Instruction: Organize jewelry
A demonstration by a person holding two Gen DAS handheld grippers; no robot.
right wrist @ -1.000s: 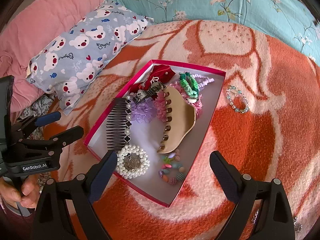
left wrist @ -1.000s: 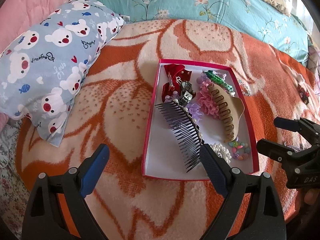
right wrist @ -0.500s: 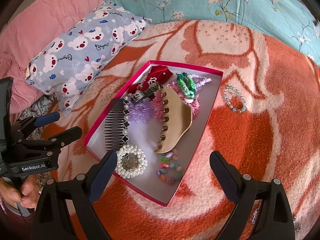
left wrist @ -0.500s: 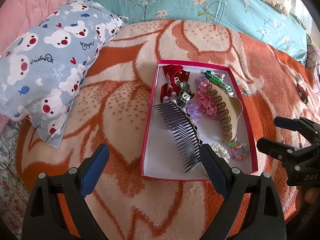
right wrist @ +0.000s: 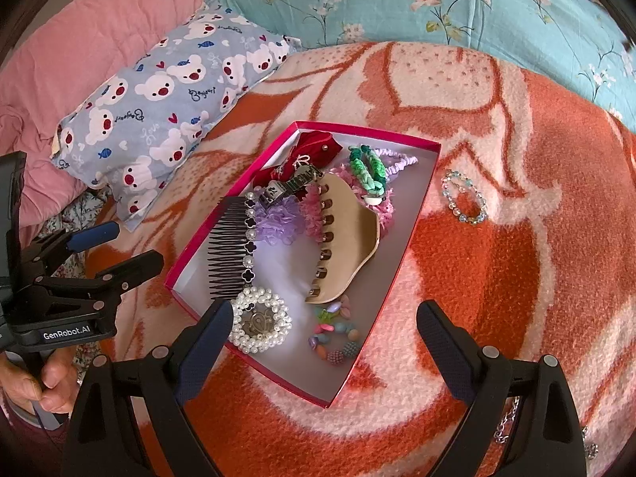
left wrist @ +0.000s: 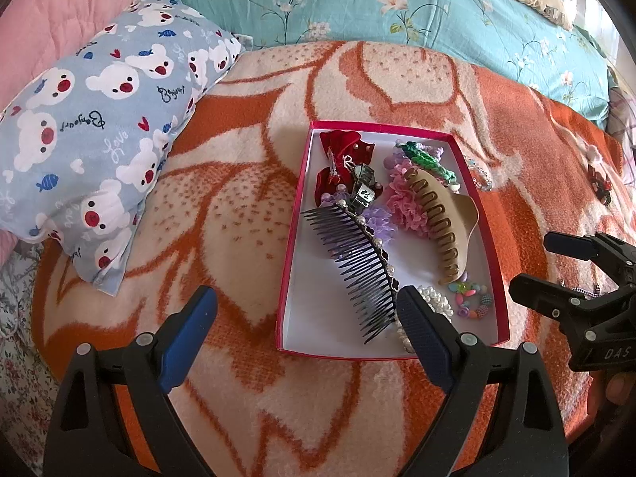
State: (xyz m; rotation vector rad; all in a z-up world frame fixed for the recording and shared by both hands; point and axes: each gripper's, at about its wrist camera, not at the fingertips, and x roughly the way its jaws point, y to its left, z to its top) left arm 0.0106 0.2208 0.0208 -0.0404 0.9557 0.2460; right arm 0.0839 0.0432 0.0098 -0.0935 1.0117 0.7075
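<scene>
Both wrist views look down, fairly near, sharing the jewelry box (left wrist: pixel 391 351) (right wrist: pixel 401 274).

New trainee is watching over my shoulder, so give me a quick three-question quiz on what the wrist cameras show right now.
1. True or false: the left gripper is shut on the black comb.
2. Which piece lies outside the red box, on the blanket? A) pearl bracelet B) clear bead bracelet C) beige claw clip
3. Fill in: the pearl bracelet lies at the box's ____ end, by the right gripper.

Key: 1 false, both grippers are open and empty; 2 B, the clear bead bracelet; 3 near.
</scene>
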